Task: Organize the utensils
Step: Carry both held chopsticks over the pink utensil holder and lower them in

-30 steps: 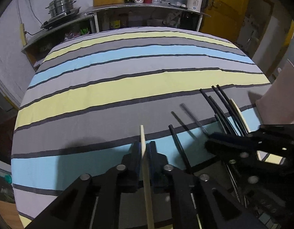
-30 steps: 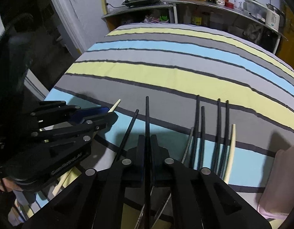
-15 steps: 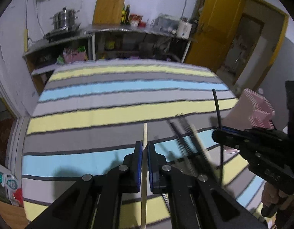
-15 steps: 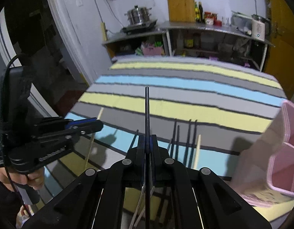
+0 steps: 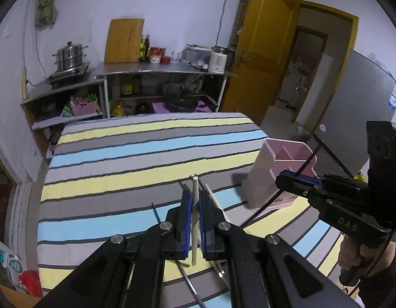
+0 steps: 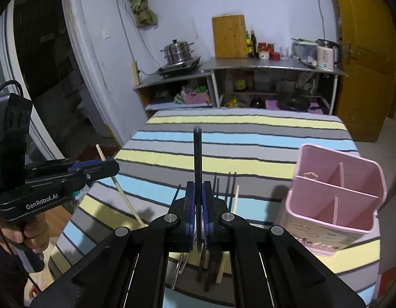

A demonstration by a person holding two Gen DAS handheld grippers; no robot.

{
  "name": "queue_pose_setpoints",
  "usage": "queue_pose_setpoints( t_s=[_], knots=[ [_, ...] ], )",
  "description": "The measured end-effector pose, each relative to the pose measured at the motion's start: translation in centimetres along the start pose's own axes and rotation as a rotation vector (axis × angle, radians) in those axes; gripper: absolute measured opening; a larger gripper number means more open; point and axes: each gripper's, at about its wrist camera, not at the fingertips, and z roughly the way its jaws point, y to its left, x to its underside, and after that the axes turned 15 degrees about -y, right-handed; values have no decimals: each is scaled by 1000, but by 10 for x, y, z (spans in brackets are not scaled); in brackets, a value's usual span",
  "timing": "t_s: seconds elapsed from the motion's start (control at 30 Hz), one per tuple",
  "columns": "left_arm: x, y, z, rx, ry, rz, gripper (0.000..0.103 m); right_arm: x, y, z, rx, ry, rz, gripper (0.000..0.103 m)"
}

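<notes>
My left gripper is shut on a pale wooden chopstick, held high above the striped table; it also shows in the right wrist view. My right gripper is shut on a black chopstick that points up; in the left wrist view this gripper is beside the pink divided holder. The holder stands at the table's right front. Several black chopsticks and one pale chopstick lie on the cloth below my grippers.
The table carries a striped cloth. Behind it stand steel shelves with a steamer pot, bottles and a kettle. A yellow door is at the back right and a grey fridge at the far right.
Both grippers rose well above the table, each keeping its chopstick. The right gripper moved over beside the pink holder, which has come into full view.
</notes>
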Motion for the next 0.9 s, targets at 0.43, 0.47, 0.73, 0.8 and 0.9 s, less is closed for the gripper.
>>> queue_pose_setpoints(
  t_s=[0.43, 0.47, 0.73, 0.8, 0.9],
  knots=[
    [-54, -69, 11, 131, -46, 4, 5, -38, -43, -58, 72, -136, 49, 5],
    [-58, -74, 12, 143, -50, 0, 5, -41, -47, -62, 80, -145, 53, 5],
    [-99, -117, 40, 218, -91, -18, 5, -72, -93, -94, 180, -261, 115, 5],
    [-103, -125, 49, 228, -91, -22, 5, -76, -102, -97, 192, -277, 130, 5],
    [-105, -134, 65, 231, -89, -17, 5, -78, -116, -95, 216, -288, 148, 5]
  ],
)
